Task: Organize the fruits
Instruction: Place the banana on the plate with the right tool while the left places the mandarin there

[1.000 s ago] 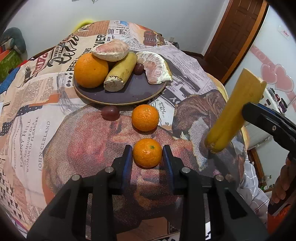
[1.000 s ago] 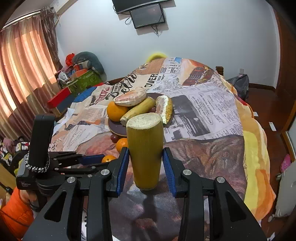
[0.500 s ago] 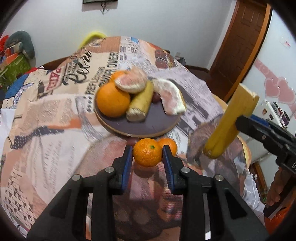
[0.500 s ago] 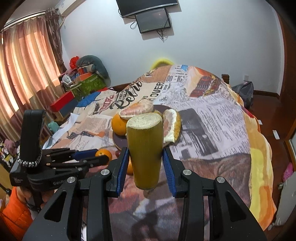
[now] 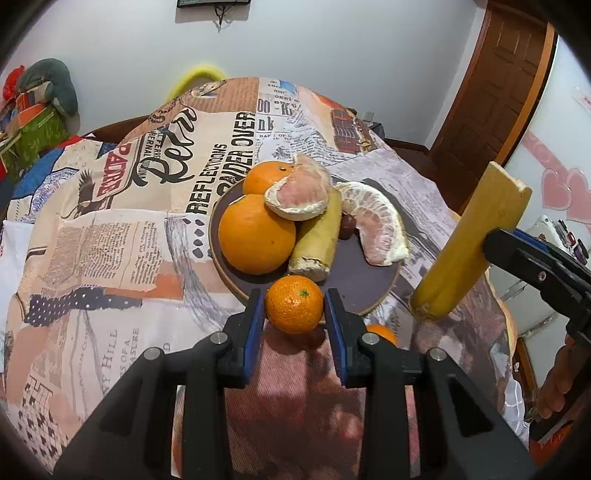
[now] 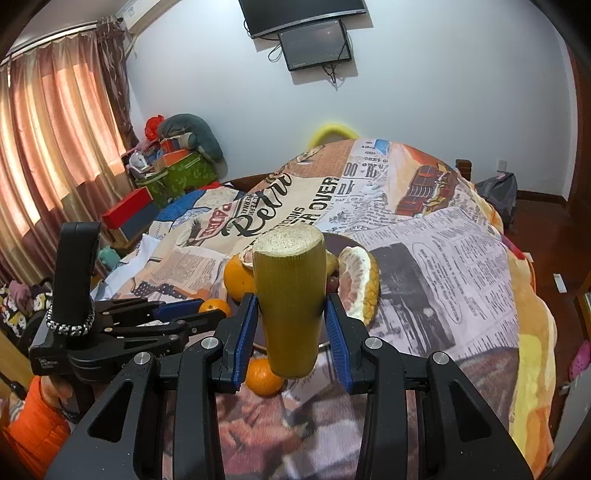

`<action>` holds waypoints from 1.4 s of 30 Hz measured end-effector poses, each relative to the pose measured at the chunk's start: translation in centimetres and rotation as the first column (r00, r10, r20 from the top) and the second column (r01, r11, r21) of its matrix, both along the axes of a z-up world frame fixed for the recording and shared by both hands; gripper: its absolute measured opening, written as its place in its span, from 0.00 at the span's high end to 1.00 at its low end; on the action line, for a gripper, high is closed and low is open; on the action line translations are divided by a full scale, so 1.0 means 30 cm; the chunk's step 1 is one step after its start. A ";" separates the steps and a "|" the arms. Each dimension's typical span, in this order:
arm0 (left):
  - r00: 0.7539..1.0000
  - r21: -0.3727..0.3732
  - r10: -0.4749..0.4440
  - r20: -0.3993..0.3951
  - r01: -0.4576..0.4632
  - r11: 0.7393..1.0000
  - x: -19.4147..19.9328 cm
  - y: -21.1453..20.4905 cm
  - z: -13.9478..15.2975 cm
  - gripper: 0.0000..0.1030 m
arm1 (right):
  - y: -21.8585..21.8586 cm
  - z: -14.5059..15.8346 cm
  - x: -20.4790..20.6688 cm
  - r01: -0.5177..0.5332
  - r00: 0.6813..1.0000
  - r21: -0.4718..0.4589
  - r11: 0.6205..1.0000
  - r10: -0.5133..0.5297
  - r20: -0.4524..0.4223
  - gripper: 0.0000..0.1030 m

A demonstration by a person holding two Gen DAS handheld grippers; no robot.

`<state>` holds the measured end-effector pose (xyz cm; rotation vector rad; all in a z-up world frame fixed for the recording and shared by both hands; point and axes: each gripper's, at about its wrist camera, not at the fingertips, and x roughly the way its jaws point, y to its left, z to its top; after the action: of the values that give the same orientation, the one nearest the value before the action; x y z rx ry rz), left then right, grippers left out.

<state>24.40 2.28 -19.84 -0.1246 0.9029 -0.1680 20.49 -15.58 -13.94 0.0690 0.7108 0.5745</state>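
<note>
My left gripper (image 5: 294, 308) is shut on a small mandarin (image 5: 294, 304) and holds it in the air at the near rim of the dark plate (image 5: 354, 284). The plate holds a large orange (image 5: 256, 233), a second orange behind it, two peeled pomelo segments (image 5: 376, 223), a short sugarcane piece (image 5: 317, 236) and a grape. My right gripper (image 6: 291, 325) is shut on a long yellow-green sugarcane stick (image 6: 290, 299), held upright in the air right of the plate; the stick also shows in the left wrist view (image 5: 469, 247). Another mandarin (image 6: 263, 376) lies on the cloth below.
A round table with a newspaper-print cloth (image 5: 129, 206) carries everything. A wooden door (image 5: 491, 92) stands at the far right. Boxes and bags (image 6: 173, 170) are piled by the curtained window. A television (image 6: 306, 33) hangs on the wall.
My left gripper has lifted the mandarin off the cloth and carried it forward to the plate's near rim. My right gripper has moved closer to the plate with the sugarcane stick.
</note>
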 end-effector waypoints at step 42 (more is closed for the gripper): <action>0.999 -0.021 0.008 -0.043 -0.009 1.000 0.118 0.017 -0.097 0.45 | 0.081 -0.197 0.275 0.015 0.989 -0.053 0.998 -0.023 -0.145 0.64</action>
<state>27.93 2.79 -22.76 -0.1521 0.9433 -0.1676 28.75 -13.13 -19.85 0.0700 0.8655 0.5364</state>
